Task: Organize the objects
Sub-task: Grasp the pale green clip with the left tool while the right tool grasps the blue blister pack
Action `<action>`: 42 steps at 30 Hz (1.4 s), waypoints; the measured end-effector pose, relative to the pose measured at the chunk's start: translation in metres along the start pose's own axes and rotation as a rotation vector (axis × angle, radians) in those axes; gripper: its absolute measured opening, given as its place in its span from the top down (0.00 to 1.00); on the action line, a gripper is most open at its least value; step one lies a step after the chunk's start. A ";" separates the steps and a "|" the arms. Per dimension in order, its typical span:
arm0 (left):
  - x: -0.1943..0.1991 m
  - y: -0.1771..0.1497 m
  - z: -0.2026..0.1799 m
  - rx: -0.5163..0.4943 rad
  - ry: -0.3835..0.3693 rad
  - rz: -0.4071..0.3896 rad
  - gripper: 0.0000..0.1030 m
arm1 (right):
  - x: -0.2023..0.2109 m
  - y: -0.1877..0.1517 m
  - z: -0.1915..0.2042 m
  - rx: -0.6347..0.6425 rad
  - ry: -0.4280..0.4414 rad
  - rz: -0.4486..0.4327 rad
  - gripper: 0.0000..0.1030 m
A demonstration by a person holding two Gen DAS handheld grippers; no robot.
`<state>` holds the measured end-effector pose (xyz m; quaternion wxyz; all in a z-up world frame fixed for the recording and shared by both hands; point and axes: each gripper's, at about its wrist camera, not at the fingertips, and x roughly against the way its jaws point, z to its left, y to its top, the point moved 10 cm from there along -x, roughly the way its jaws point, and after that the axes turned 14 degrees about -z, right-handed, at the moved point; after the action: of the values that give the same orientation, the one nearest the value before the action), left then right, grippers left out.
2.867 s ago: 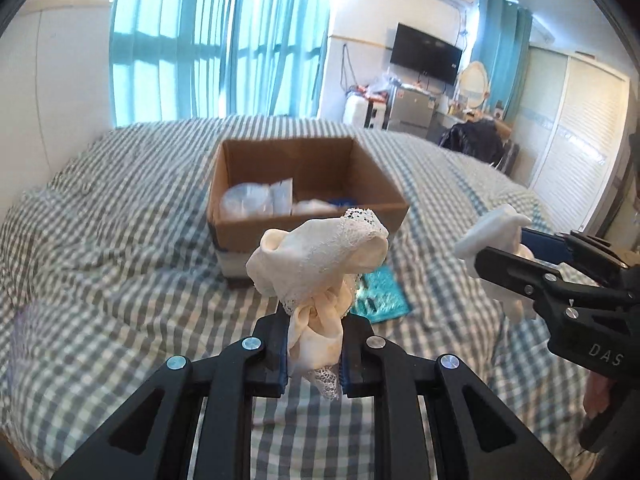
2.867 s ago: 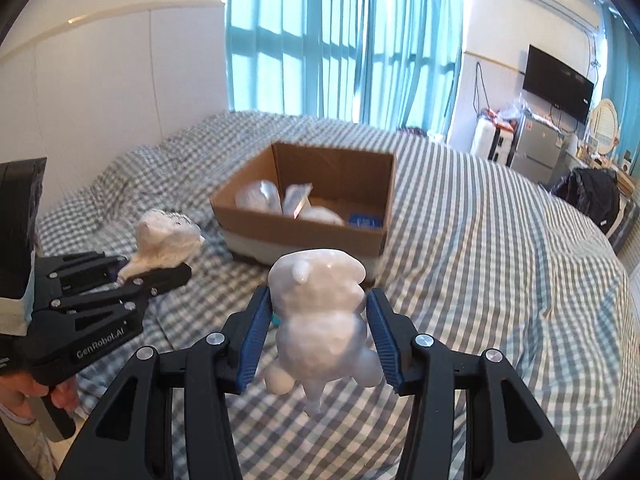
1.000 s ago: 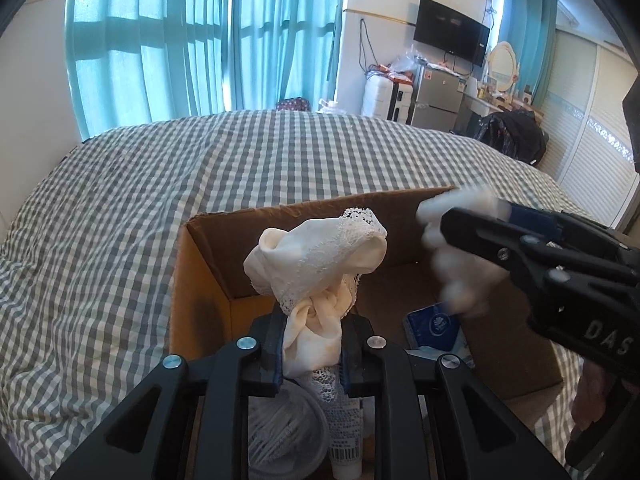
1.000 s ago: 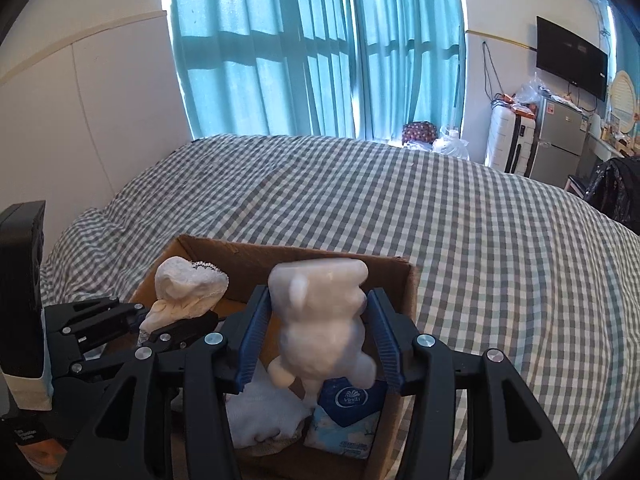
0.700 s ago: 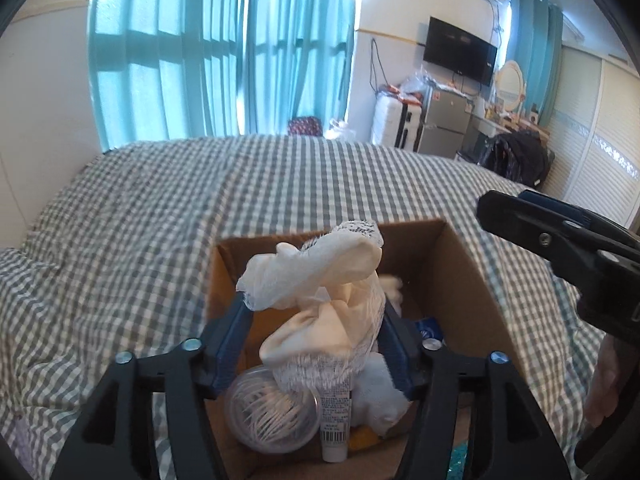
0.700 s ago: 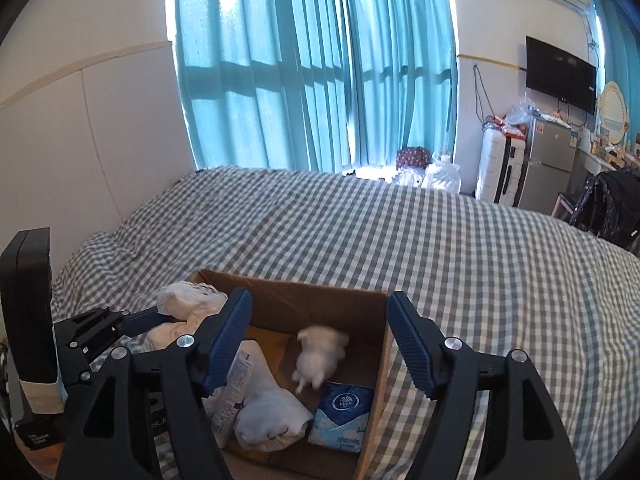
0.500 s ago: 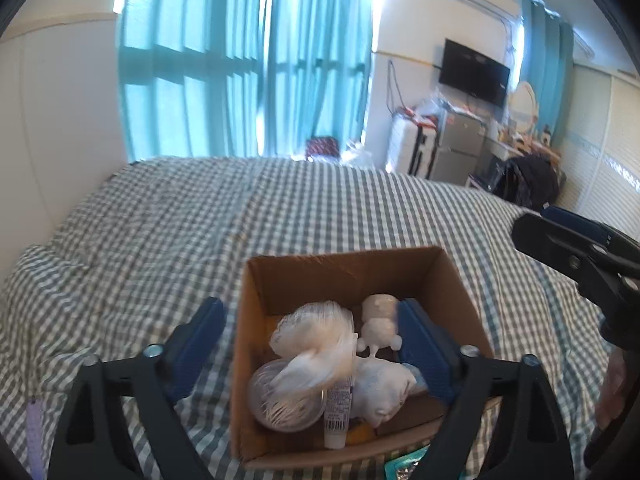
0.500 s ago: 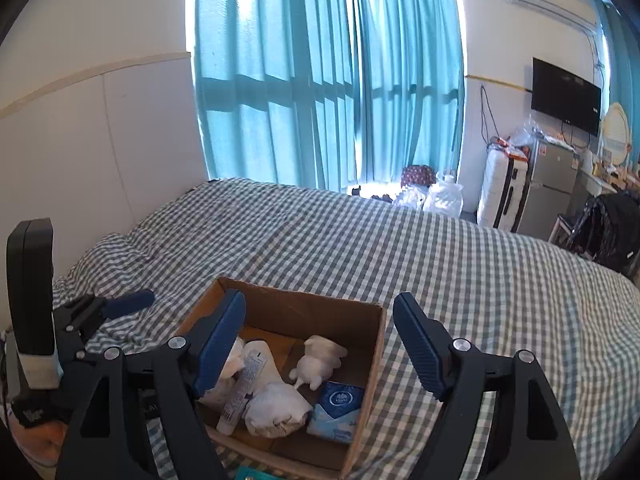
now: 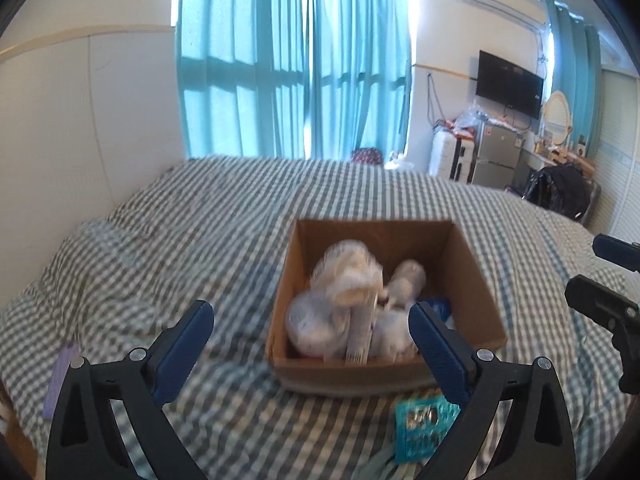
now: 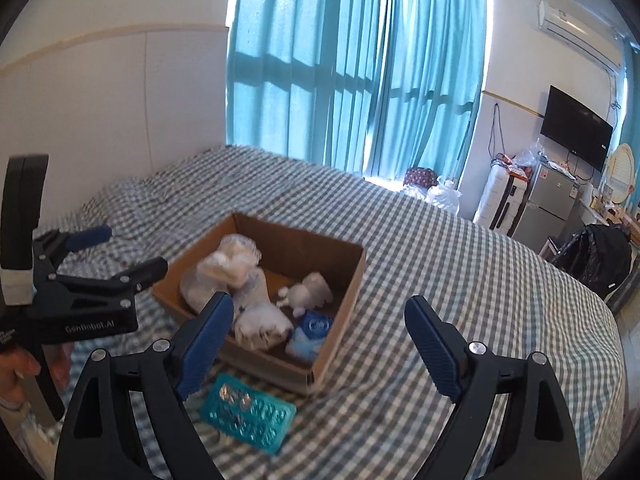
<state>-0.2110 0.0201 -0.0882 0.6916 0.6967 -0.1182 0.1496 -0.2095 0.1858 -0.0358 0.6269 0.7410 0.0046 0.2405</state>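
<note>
An open cardboard box (image 9: 352, 372) (image 10: 296, 364) sits on the checked bed. Inside lie a cream lace cloth (image 9: 348, 272) (image 10: 224, 264), a white plush toy (image 9: 406, 280) (image 10: 308, 290), a blue tissue pack (image 10: 312, 330) and other white bundles. My left gripper (image 9: 309, 312) (image 10: 132, 250) hovers back from the box's near left side, its jaws opening with nothing between them. My right gripper (image 10: 320, 302) (image 9: 600, 276) hangs near the box's front right, jaws also opening and empty.
A teal blister pack (image 9: 424, 416) (image 10: 248, 408) lies on the bed just in front of the box. A pale purple strip (image 9: 60, 380) rests at the bed's left edge. A person's hand (image 10: 16, 364) holds the left gripper. Wall and curtains stand behind the bed.
The left gripper let the lace cloth drop into the box and the right let go of the white toy. Both jaws spread wide and both grippers pulled back and up.
</note>
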 end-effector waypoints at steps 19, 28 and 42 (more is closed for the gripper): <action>0.004 -0.163 -0.038 -0.056 -0.080 0.255 0.03 | -0.006 -0.136 -0.020 -0.151 -0.068 0.208 0.15; 0.001 -0.187 -0.062 -0.127 -0.166 0.282 0.27 | -0.008 -0.148 -0.019 -0.145 -0.086 0.250 0.15; 0.033 -0.170 -0.037 -0.135 -0.254 0.288 0.57 | -0.006 -0.163 -0.012 -0.165 -0.116 0.279 0.15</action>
<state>-0.1186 0.0607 -0.2334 0.6878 0.6378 -0.3125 0.1495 -0.1710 0.2299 -0.1880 0.6452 0.6932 -0.1544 0.2818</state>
